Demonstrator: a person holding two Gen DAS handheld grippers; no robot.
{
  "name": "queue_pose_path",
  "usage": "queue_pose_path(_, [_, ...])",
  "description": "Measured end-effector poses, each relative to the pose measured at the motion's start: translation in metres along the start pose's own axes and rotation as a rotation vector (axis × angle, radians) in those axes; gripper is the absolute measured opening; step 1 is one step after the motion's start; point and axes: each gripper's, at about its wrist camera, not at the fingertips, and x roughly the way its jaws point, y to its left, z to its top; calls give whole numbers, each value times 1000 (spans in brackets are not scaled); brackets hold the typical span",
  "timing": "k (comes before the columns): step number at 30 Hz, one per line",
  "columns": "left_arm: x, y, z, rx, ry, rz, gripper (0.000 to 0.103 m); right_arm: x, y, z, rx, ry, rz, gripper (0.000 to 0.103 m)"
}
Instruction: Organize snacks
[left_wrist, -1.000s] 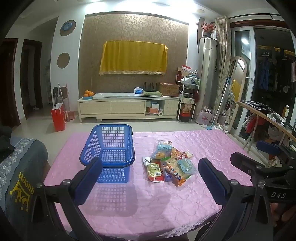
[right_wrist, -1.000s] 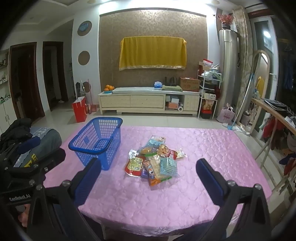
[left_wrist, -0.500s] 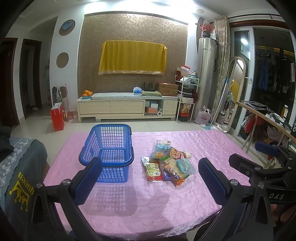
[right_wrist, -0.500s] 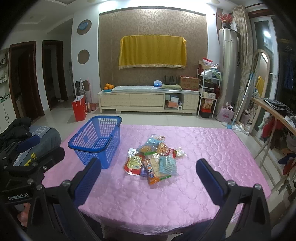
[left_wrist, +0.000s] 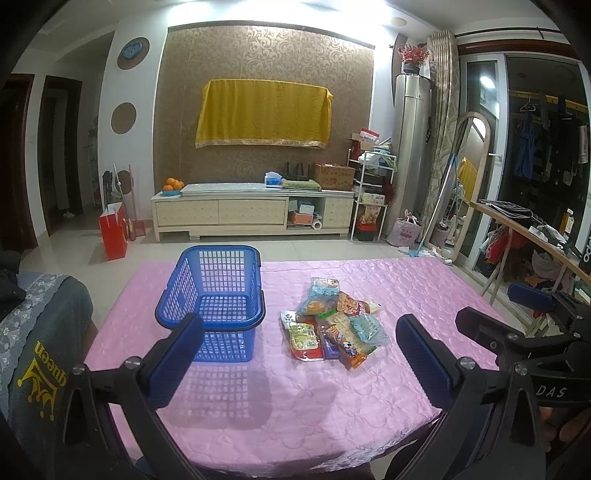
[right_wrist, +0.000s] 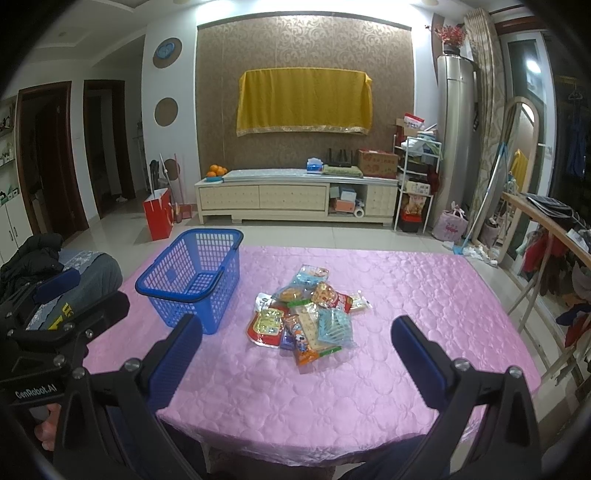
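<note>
A pile of snack packets (left_wrist: 332, 325) lies in the middle of the pink tablecloth (left_wrist: 424, 288); it also shows in the right wrist view (right_wrist: 306, 321). An empty blue plastic basket (left_wrist: 218, 295) stands to its left, also in the right wrist view (right_wrist: 195, 277). My left gripper (left_wrist: 299, 365) is open and empty, held above the table's near edge. My right gripper (right_wrist: 295, 365) is open and empty too, near the same edge, short of the pile. Each gripper shows at the edge of the other's view.
A grey garment with yellow print (left_wrist: 40, 350) lies at the table's left. Beyond the table stand a cream TV cabinet (left_wrist: 251, 214), a red bag (left_wrist: 112, 230), a shelf rack (left_wrist: 369, 195) and a wooden rail (left_wrist: 532, 236) on the right.
Both views have pulled back and risen slightly, so the table looks a little farther off. The basket and snacks have not moved. Both grippers stay open.
</note>
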Motion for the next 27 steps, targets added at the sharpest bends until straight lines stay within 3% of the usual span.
queue_pose_path(27, [3,-3,-5,-3,6,-6,103,-1,0,-2,0,7,-1,103])
